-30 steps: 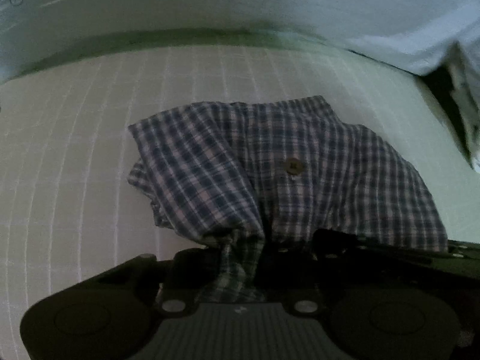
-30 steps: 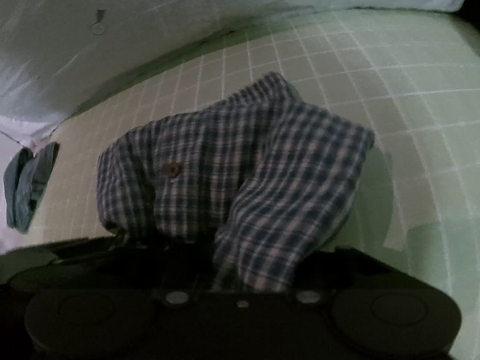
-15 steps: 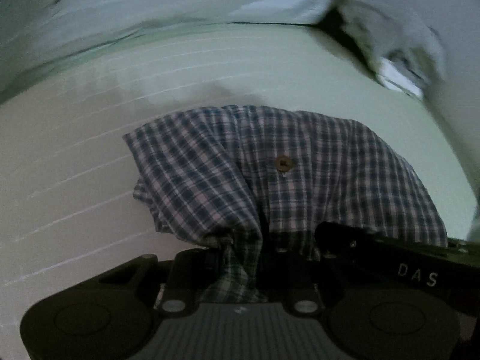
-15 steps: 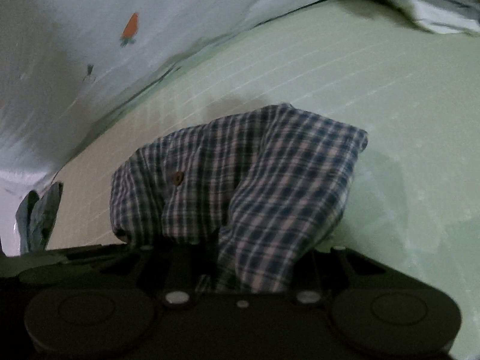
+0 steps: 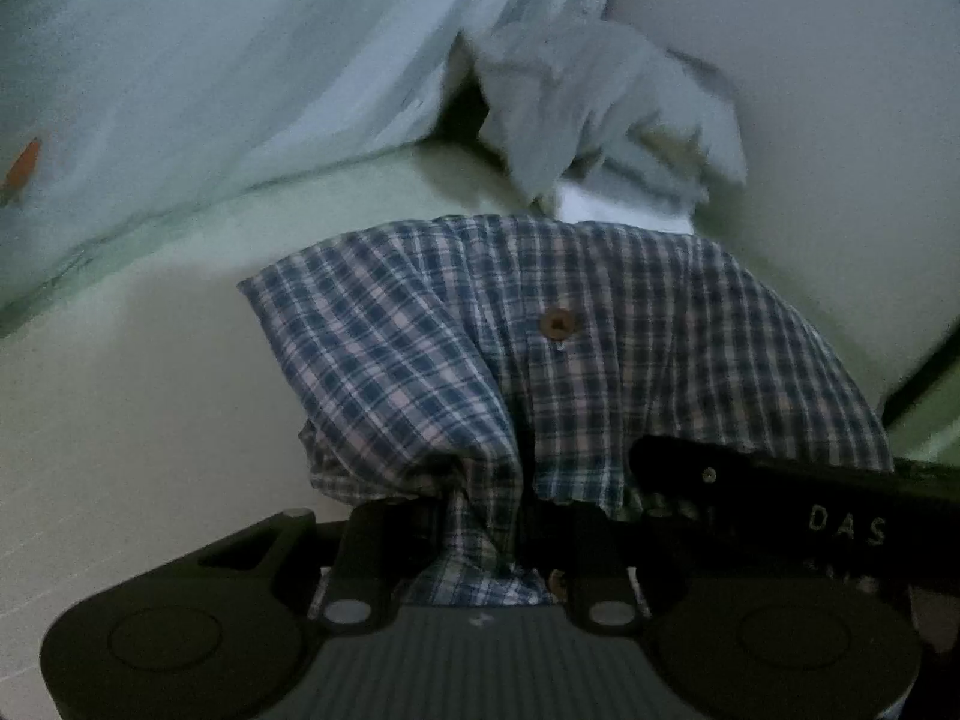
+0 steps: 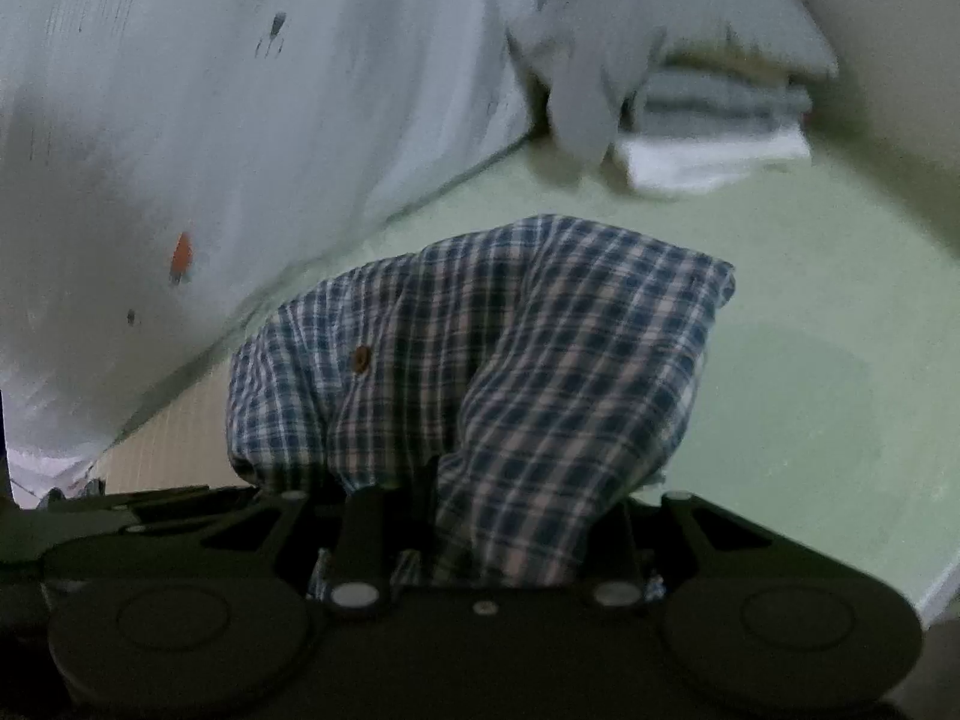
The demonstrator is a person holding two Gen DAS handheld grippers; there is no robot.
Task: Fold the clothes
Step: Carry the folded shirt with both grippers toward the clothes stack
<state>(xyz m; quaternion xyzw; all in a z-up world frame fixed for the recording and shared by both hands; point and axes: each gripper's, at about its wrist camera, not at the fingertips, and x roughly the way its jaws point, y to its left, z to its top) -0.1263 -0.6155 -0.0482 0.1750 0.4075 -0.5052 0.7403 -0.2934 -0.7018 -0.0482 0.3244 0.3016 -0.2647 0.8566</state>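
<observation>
A blue and white plaid garment [image 5: 600,360] with a brown button [image 5: 558,322] hangs bunched between both grippers, above a pale green gridded mat [image 5: 120,420]. My left gripper [image 5: 480,534] is shut on its near edge, fabric pinched between the fingers. My right gripper [image 6: 492,516] is shut on the other end of the garment [image 6: 540,372]. The right gripper's black body [image 5: 810,510] shows at lower right in the left wrist view. The fingertips are hidden by cloth.
A stack of folded grey and white clothes [image 6: 708,120] sits at the far end of the mat [image 6: 810,390]; it also shows in the left wrist view [image 5: 612,138]. A pale sheet with small prints [image 6: 210,150] runs along the left side.
Both grippers have swung with the plaid garment toward the stack of folded clothes, which now sits ahead and larger in both views. The grip on the garment is unchanged.
</observation>
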